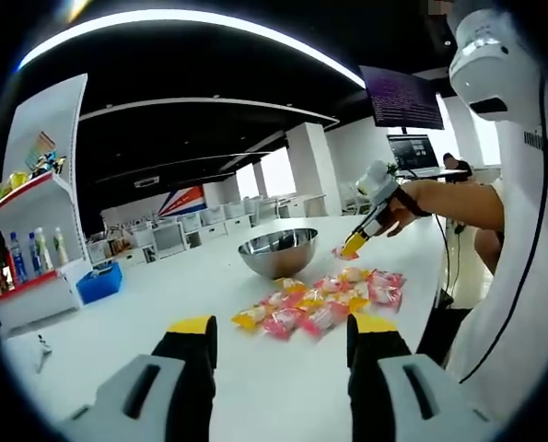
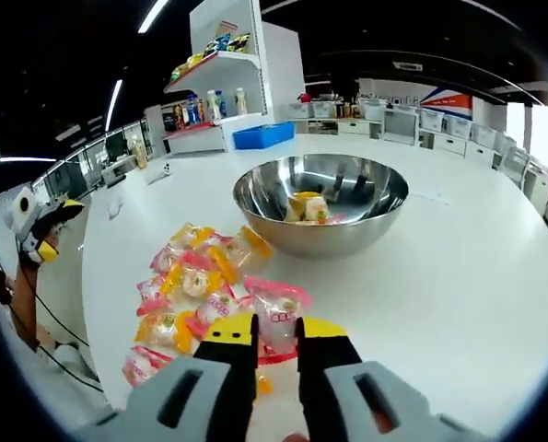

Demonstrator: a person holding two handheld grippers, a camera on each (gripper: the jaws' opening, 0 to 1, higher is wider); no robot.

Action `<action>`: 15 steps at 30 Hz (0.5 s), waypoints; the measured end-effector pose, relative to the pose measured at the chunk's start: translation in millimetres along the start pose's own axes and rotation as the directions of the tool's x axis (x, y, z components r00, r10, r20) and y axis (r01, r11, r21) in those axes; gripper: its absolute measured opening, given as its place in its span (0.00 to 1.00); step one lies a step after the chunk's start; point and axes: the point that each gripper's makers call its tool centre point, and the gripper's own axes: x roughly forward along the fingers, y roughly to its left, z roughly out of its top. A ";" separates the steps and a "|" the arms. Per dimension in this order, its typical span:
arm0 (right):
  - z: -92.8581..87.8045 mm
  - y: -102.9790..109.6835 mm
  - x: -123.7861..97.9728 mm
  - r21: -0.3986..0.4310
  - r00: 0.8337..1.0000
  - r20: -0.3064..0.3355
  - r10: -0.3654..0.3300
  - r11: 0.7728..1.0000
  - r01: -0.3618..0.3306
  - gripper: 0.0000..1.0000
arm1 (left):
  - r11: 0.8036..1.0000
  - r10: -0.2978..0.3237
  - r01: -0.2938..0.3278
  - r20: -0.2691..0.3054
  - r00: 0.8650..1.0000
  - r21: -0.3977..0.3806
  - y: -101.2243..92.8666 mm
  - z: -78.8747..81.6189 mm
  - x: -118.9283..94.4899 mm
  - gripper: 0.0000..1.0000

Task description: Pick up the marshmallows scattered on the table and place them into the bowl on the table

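Note:
A steel bowl (image 1: 278,250) (image 2: 340,236) stands on the white table (image 1: 163,304) and holds a few wrapped marshmallows (image 2: 308,207). In front of it lies a pile of pink and yellow wrapped marshmallows (image 1: 318,300) (image 2: 192,281). My left gripper (image 1: 281,330) hangs open and empty, short of the pile; it also appears far left as the left gripper (image 2: 45,247). My right gripper (image 2: 275,333) is shut on a pink-wrapped marshmallow (image 2: 275,311), raised over the near end of the pile. From the other side, the right gripper (image 1: 355,243) hovers just right of the bowl with the pink packet (image 1: 340,251) at its tip.
A white shelf unit (image 1: 43,230) (image 2: 223,83) with bottles stands beyond the table, and a blue bin (image 1: 99,282) (image 2: 264,135) sits next to it. A person's arm (image 1: 448,201) reaches in from the right. The table edge (image 2: 99,368) runs close past the pile.

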 end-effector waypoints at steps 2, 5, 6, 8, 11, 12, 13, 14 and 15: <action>4.4 0.7 -7.0 0.010 1.000 0.020 0.011 1.000 -0.011 0.16 | 1.000 -0.002 0.002 -0.001 1.000 -0.001 -0.1 -0.1 0.2 0.57; 16.6 2.2 -21.8 0.011 0.998 0.060 0.028 1.000 -0.029 0.16 | 1.000 -0.007 0.007 -0.013 1.000 0.003 -0.5 -1.4 0.9 0.57; 24.0 2.4 -27.7 0.007 0.997 0.077 0.031 0.999 -0.031 0.16 | 1.000 -0.008 0.008 -0.015 1.000 0.004 -0.6 -1.4 1.0 0.57; 35.1 -2.0 -34.8 -0.002 0.995 0.100 0.028 1.000 -0.028 0.16 | 1.000 -0.010 0.010 -0.018 1.000 0.005 -0.8 -1.4 1.1 0.57; 62.8 -8.4 -50.4 -0.045 0.987 0.157 0.019 0.999 -0.012 0.16 | 1.000 -0.007 0.007 -0.024 1.000 0.008 0.5 -1.3 0.6 0.57; 72.1 -10.5 -54.9 -0.062 0.984 0.175 0.014 0.998 -0.003 0.16 | 1.000 -0.006 0.006 -0.026 1.000 0.008 0.8 -1.5 0.4 0.57; 80.0 -11.6 -59.1 -0.079 0.982 0.187 0.010 0.997 0.005 0.16 | 1.000 -0.005 0.006 -0.031 0.999 0.008 1.3 -2.3 -0.2 0.57; 85.2 -12.5 -61.7 -0.090 0.981 0.194 0.009 0.996 0.009 0.16 | 1.000 -0.005 0.006 -0.035 0.999 0.009 1.4 -2.8 -0.5 0.57; 92.7 -12.8 -65.2 -0.106 0.979 0.205 0.009 0.994 0.013 0.16 | 1.000 -0.005 0.006 -0.041 0.999 0.011 1.7 -3.6 -1.2 0.57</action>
